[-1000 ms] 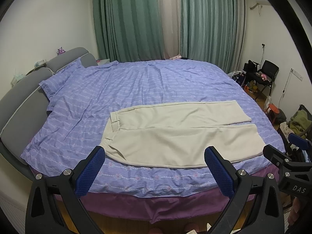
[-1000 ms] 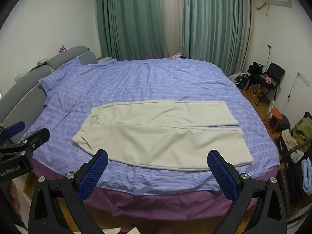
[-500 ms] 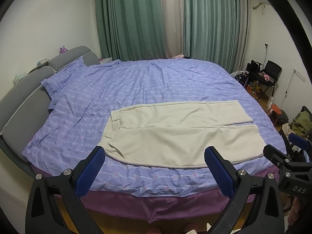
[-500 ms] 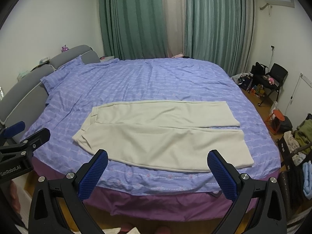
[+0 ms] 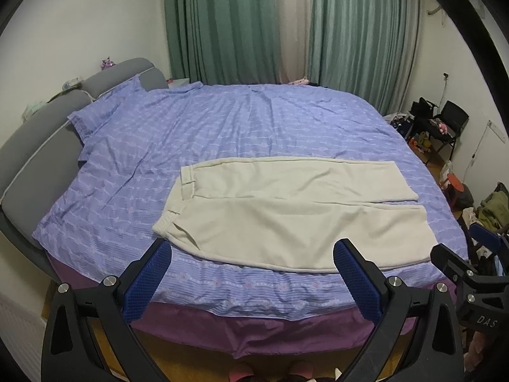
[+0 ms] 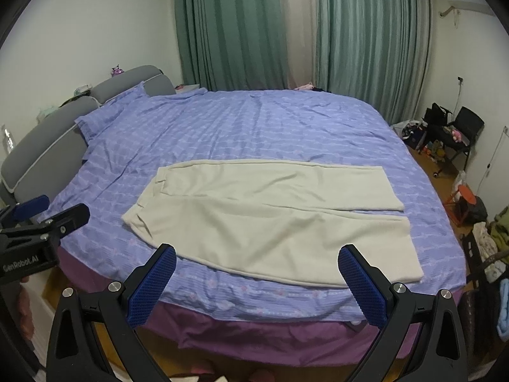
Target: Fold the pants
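Cream pants (image 5: 292, 213) (image 6: 270, 216) — flat, unfolded, waistband left.

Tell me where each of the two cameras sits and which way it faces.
Left wrist view: on the left gripper, off the bed's near edge, facing the cream fleece pants on the purple patterned bedspread; its open blue-padded fingers frame the waistband side, with the right gripper at right.
Right wrist view: on the right gripper, facing likewise, fingers open; the left gripper shows at left.
Shared: pants, bedspread, green curtains, grey padded headboard.
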Demonstrator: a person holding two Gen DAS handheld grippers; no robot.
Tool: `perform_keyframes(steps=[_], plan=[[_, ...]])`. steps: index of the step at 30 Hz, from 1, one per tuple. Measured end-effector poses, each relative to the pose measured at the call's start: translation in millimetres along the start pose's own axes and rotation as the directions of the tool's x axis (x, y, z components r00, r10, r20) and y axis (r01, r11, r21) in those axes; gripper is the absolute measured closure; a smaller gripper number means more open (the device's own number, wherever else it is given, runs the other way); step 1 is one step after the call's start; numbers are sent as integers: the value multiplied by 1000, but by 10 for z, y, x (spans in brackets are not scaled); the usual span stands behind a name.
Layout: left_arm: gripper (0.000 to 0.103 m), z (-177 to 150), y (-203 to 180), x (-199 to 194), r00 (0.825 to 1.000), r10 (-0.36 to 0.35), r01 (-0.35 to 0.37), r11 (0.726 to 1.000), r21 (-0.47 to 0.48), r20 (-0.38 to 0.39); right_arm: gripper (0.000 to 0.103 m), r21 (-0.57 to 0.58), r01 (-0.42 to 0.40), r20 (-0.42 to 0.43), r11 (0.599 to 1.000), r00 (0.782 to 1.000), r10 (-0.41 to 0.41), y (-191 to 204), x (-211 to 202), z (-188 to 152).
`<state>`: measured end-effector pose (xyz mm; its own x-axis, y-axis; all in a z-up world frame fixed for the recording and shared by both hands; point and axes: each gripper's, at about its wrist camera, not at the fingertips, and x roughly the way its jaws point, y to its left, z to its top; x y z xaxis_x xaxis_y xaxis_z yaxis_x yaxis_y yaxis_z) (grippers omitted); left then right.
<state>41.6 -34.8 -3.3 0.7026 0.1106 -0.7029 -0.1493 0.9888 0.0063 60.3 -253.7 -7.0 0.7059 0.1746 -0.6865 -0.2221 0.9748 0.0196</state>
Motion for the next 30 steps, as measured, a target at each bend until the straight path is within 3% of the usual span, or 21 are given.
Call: perform_keyframes(steps=[8,15,23,30], plan=[[0,-99,175,285,998,61,-61,998,18,-25,1,7,-46,-53,999,998,46,176,405,-52],[0,-247,764,727,995,82,-82,997,7,-63,0,2,-54,-119,999,991,54,616,829,-135],[0,-209,1512,1568,989,37,-35,999,18,-146,1,62,20,-220,998,975,-5,1290,1622,-148],[0,-300,1766,2368,964,-14,24,999,37,-266,1,143,79,-298,987,954,-33,1499,2290,-332]])
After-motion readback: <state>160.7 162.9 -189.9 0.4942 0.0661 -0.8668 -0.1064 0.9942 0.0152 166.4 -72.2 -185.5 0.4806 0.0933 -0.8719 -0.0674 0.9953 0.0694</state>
